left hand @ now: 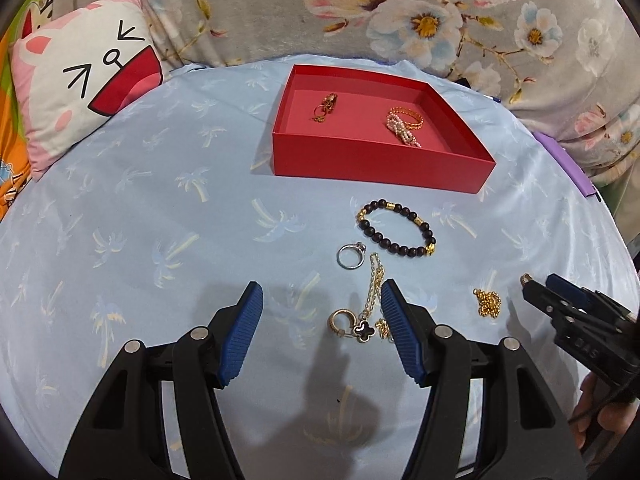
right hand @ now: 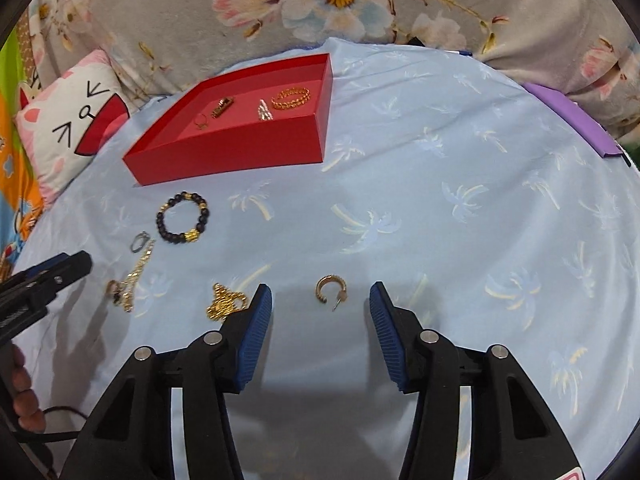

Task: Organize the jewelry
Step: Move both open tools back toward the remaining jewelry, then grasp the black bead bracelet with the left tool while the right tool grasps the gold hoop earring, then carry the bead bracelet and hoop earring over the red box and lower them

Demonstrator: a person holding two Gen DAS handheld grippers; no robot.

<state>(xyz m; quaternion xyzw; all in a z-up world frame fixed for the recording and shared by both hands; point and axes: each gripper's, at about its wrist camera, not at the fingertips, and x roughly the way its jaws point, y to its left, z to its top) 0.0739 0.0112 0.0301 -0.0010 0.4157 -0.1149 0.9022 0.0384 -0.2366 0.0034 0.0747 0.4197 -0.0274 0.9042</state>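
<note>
Red box sits near the sheet's far edge, with bare sheet on its right. The chain bracelet in front of it points its long axis toward the box. Left gripper and right gripper stand spread, apparently gripping nothing.

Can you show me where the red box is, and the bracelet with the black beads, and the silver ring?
red box (left hand: 380,162): left wrist view, on its front wall.
black bead bracelet (left hand: 370,227): left wrist view, on the beads of its left side.
silver ring (left hand: 341,261): left wrist view, on its band's left side.
</note>
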